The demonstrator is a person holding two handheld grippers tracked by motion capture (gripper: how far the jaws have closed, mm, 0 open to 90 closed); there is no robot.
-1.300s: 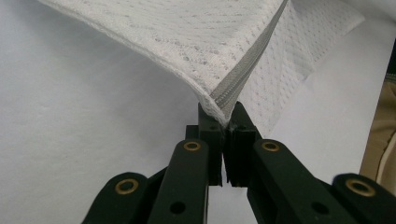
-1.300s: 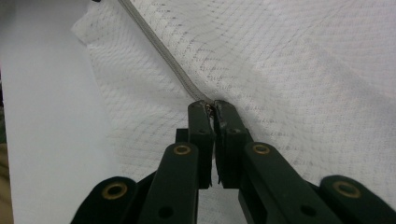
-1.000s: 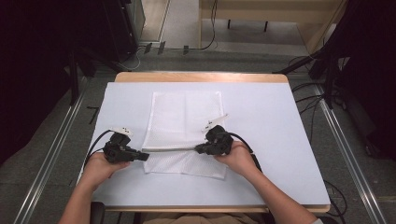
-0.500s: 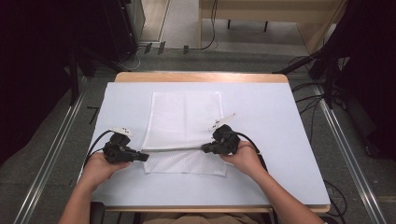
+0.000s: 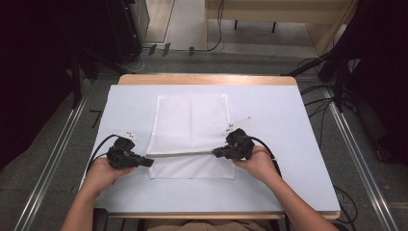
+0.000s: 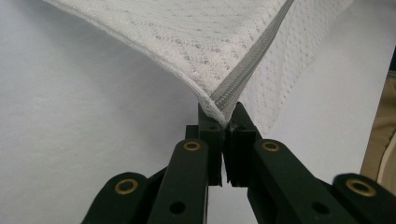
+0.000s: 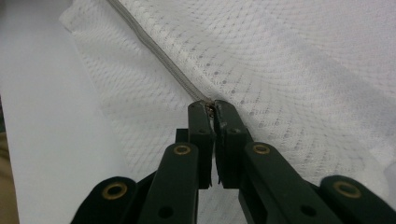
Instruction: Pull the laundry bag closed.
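Observation:
A white mesh bag (image 5: 190,120) lies flat on the white table (image 5: 288,125), with a grey zipper (image 5: 183,154) running across near its front end. My left gripper (image 5: 150,162) is shut on the bag's left corner at the zipper's end, and lifts it a little; up close, the jaws of the left gripper (image 6: 223,112) pinch the mesh bag (image 6: 201,42) right where the zipper (image 6: 252,60) ends. My right gripper (image 5: 215,153) is shut on the zipper pull. In the right gripper view the gripper (image 7: 212,106) grips a small metal pull at the end of the zipper (image 7: 159,51) on the mesh bag (image 7: 280,70).
The table's wooden far edge (image 5: 207,79) shows beyond the white cover. Metal rails (image 5: 53,159) run along the floor on both sides, and cables (image 5: 317,91) lie at the back right. Bare white tabletop lies left and right of the bag.
My right gripper has slid to the right along the zipper line with the pull in its jaws. The left gripper has stayed where it was, still clamped on the corner.

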